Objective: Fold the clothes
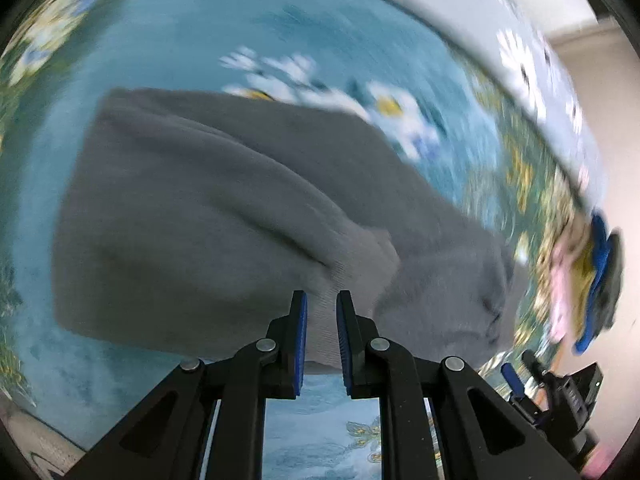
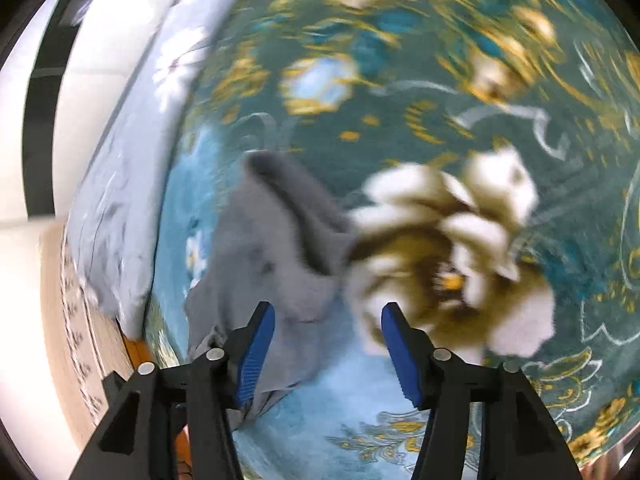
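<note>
A grey knit sweater (image 1: 224,208) lies on the blue floral carpet (image 1: 168,28). In the left wrist view my left gripper (image 1: 322,304) is nearly closed on the sweater's ribbed cuff (image 1: 356,264), which sits between its blue pads. The right gripper's body shows at the lower right edge of that view (image 1: 560,392). In the right wrist view the sweater (image 2: 276,264) lies bunched ahead and left. My right gripper (image 2: 328,316) is open and empty just above the sweater's near edge. Both views are blurred by motion.
A pale blue floral mattress or cushion (image 2: 120,184) runs along the carpet's left edge in the right wrist view, with wooden floor (image 2: 52,320) beyond. A small pile of colourful clothes (image 1: 588,276) lies at the right in the left wrist view.
</note>
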Demonstrator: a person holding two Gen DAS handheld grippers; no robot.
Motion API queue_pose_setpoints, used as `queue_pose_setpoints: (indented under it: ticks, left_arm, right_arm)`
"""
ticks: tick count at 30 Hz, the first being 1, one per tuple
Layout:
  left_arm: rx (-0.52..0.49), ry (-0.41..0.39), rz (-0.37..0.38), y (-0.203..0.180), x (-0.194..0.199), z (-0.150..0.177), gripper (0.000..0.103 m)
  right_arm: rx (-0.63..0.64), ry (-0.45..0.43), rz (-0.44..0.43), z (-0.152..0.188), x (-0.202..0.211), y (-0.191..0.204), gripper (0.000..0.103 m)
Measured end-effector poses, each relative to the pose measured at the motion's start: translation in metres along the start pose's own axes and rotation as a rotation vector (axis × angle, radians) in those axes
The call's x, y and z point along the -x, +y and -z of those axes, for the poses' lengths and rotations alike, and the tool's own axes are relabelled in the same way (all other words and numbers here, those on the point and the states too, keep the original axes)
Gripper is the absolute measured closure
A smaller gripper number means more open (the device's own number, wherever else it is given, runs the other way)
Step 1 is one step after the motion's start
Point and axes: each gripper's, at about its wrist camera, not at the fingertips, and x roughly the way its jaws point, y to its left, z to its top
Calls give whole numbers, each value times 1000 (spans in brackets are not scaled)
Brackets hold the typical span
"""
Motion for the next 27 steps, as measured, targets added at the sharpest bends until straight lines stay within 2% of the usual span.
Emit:
queue_pose_setpoints:
  ticks: [4, 8, 13, 14, 18, 19, 21, 23, 25, 27]
  left_arm:
    - [47, 28, -45, -13, -36, -13, 89]
    - [55, 41, -82, -19, -51, -17, 89]
    - [34, 51, -152, -27, -61, -16, 89]
    - [39, 51, -158, -28, -62, -16, 89]
    - [106, 48, -156, -22, -64, -15, 89]
    - [126, 47, -153, -20, -64, -14, 89]
    - [147, 42, -153, -18, -65, -12, 89]
    - [148, 39, -158, -18, -65, -10, 89]
    - [144, 35, -163, -18, -66, -8, 89]
    - [142, 33, -168, -17, -67, -5, 89]
  right_arm:
    - [-20, 9, -83, -3, -16, -5, 43]
    - [62, 31, -85, -9, -30, 9, 46]
    - [96, 44, -114, -13, -39, 21, 68]
    - [94, 59, -113, -15, -43, 22, 77]
    - [90, 99, -107, -21, -46, 29, 91]
    - [107, 105, -126, -23, -43, 34, 92]
    - [193, 90, -226, -27, -28, 51, 93]
    - [330, 62, -309, -28, -14, 69, 94]
    - [358, 76, -239, -33, -24, 63, 94]
    - [279, 108, -157, -44, -44, 33, 94]
